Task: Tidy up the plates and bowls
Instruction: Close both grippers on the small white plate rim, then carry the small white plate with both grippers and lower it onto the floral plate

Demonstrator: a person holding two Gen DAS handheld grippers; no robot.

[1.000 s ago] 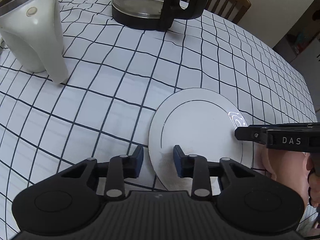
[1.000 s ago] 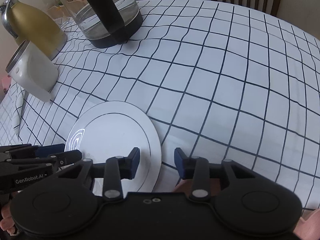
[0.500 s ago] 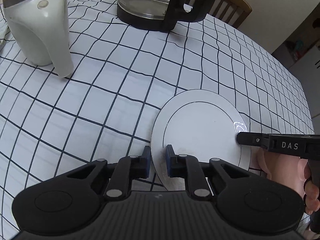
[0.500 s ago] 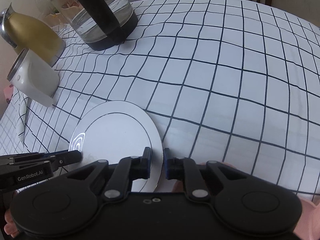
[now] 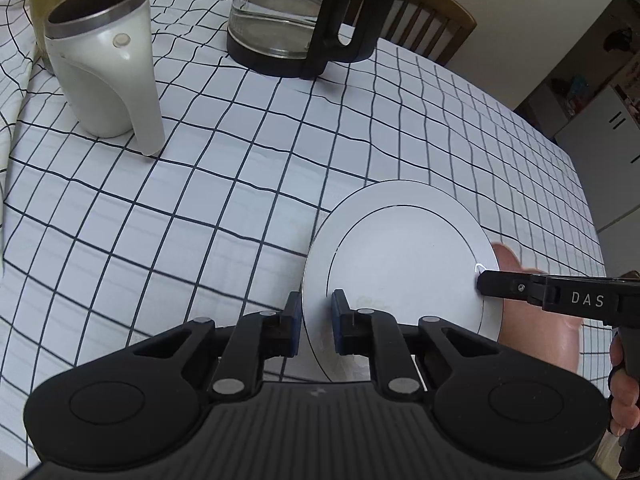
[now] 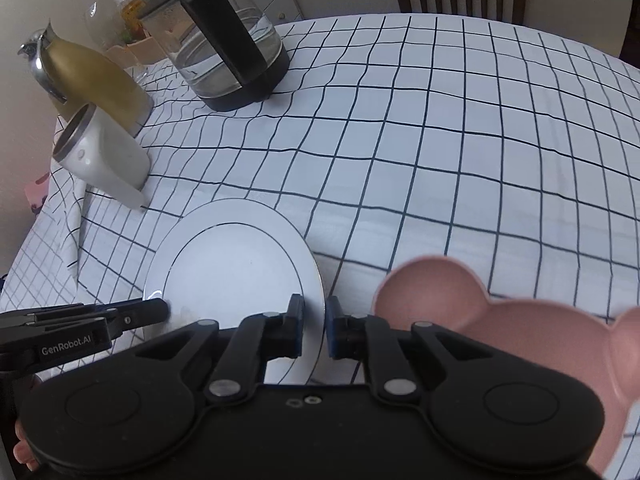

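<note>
A: Where's the white plate (image 5: 404, 260) sitting?

B: It's held over the checked cloth on the tabletop (image 5: 224, 184), near the front edge, gripped from two sides. The left tool (image 5: 315, 322) has its blue pads on either side of the plate's rim and is clamped on it.

A: And the other one?

B: The right tool (image 6: 314, 330) pinches the opposite rim the same way — pads closed on the edge. In the left wrist view its black tip shows against the plate's far side.

A: Anything else from the task nearby?

B: A pink bowl (image 6: 460, 300) with rounded lobes, low on the right of the right wrist view, just beside the plate. Whether it touches the plate I cannot tell.

A: What stands further back?

B: A white jug (image 5: 108, 76) with a metal rim, a gold flask (image 6: 96, 80) behind it, and a glass kettle (image 6: 232, 60) with a black handle — all well apart from the plate. A wooden chair (image 5: 432, 28) stands beyond the tabletop.
</note>
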